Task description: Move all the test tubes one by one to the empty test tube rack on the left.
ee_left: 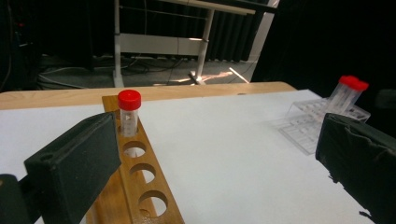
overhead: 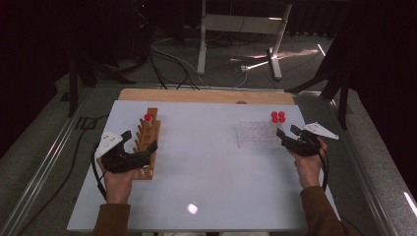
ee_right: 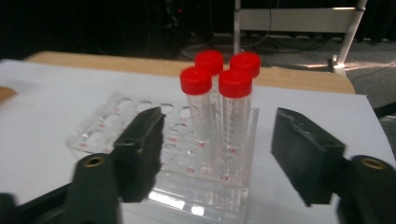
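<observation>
Ahead of the right gripper [ee_right: 217, 158], four red-capped tubes [ee_right: 219, 100], jaws apart, untouched.

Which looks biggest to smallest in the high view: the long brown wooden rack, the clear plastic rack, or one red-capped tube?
1. Long brown wooden rack, longest.
2. Clear plastic rack, shorter but wider; they lie about equally far from the camera, so this is fairly safe.
3. Red-capped tube in the wooden rack, smallest.

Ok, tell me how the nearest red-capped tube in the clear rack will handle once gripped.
The tube looks like smooth, stiff plastic, so probably light and somewhat slippery. Tall and narrow, it would likely tip if stood outside the clear rack. Its neighbours crowd it.
</observation>
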Available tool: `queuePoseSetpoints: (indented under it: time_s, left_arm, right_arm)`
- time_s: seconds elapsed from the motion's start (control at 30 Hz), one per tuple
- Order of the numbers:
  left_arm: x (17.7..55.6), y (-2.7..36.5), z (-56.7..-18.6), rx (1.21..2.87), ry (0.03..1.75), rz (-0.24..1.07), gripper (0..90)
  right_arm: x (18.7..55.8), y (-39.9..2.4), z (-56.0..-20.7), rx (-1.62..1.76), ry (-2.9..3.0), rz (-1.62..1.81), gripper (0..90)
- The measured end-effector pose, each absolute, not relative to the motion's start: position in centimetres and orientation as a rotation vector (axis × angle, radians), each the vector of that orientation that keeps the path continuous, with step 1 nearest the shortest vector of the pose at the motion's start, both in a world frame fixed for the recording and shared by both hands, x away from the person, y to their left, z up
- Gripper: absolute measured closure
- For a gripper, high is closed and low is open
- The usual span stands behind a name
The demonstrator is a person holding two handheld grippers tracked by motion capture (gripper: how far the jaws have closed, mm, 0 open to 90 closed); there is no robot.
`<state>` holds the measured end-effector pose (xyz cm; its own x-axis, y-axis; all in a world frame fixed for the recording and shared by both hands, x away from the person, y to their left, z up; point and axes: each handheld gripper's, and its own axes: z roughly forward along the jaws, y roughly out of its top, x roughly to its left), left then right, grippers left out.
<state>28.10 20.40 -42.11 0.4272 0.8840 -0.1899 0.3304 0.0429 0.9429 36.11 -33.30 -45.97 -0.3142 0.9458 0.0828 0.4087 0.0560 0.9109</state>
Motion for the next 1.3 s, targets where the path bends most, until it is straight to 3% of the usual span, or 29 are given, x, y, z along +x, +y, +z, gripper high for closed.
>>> queuePoseSetpoints:
  time_s: [0.03, 0.07, 0.17, 0.33, 0.9, 1.3]
  left_arm:
    - [28.1, 20.5, -42.1, 1.518, 1.118, 0.594, 0.6]
    - [28.0, 20.5, -42.0, 1.513, 1.118, 0.594, 0.6]
    - [27.9, 20.6, -41.9, 1.507, 1.117, 0.599, 0.6]
    - [28.0, 20.8, -42.1, 1.503, 1.129, 0.596, 0.6]
    - [27.9, 20.8, -42.0, 1.498, 1.132, 0.595, 0.6]
    - [27.9, 21.1, -42.0, 1.491, 1.139, 0.606, 0.6]
  right_arm:
    - [36.1, -33.3, -46.0, 1.356, 1.776, 1.232, 38.3]
    - [36.5, -33.1, -46.3, 1.351, 1.786, 1.214, 46.3]
    - [37.3, -32.9, -46.8, 1.367, 1.775, 1.185, 59.2]
    - [38.4, -32.6, -47.5, 1.396, 1.753, 1.151, 69.2]
    - [39.4, -32.1, -48.1, 1.401, 1.741, 1.1, 74.1]
    - [38.5, -32.4, -46.0, 1.37, 1.697, 1.152, 74.3]
